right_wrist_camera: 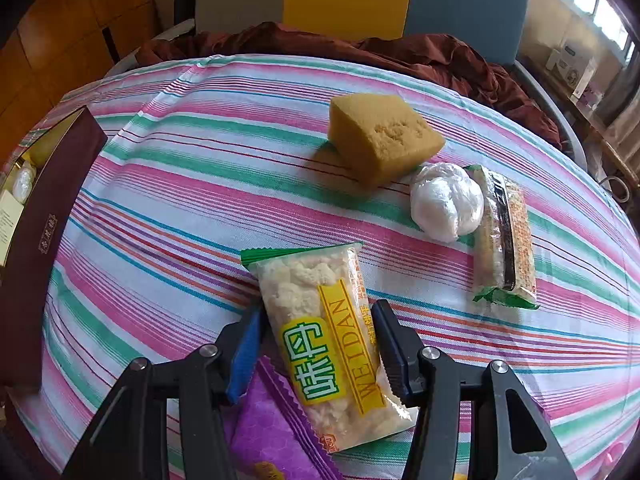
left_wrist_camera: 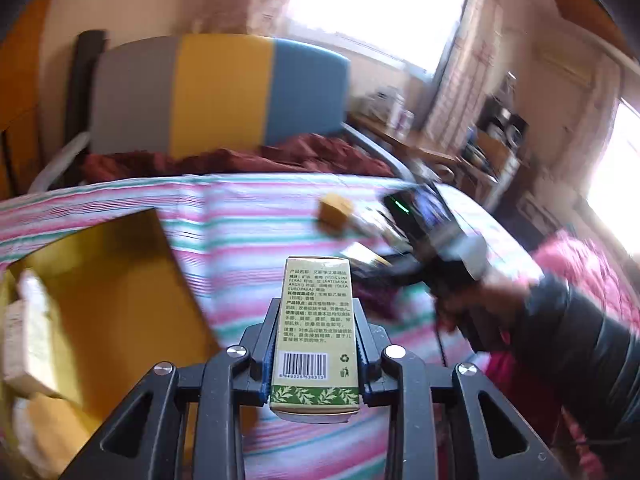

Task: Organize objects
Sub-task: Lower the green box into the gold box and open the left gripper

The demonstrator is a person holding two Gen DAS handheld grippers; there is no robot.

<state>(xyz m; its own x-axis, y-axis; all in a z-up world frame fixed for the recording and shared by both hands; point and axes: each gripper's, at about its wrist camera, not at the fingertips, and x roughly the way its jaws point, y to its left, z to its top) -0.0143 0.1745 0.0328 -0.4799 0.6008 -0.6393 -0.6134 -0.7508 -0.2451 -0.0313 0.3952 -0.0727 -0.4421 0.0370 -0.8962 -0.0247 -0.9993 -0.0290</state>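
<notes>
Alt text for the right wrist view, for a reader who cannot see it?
The right hand-held gripper straddles a WEIDAN snack packet on a striped cloth, above a purple packet. Beyond lie a yellow sponge, a white plastic-wrapped ball and another snack bar.

A table under a striped cloth (right_wrist_camera: pixel 192 184) carries a yellow sponge (right_wrist_camera: pixel 384 136), a white plastic-wrapped ball (right_wrist_camera: pixel 444 204) touching a clear snack bar (right_wrist_camera: pixel 506 240), a WEIDAN snack packet (right_wrist_camera: pixel 332 344), and a purple packet (right_wrist_camera: pixel 272 432). A maroon gift box (right_wrist_camera: pixel 44 216), seemingly open, sits at the left edge.
</notes>
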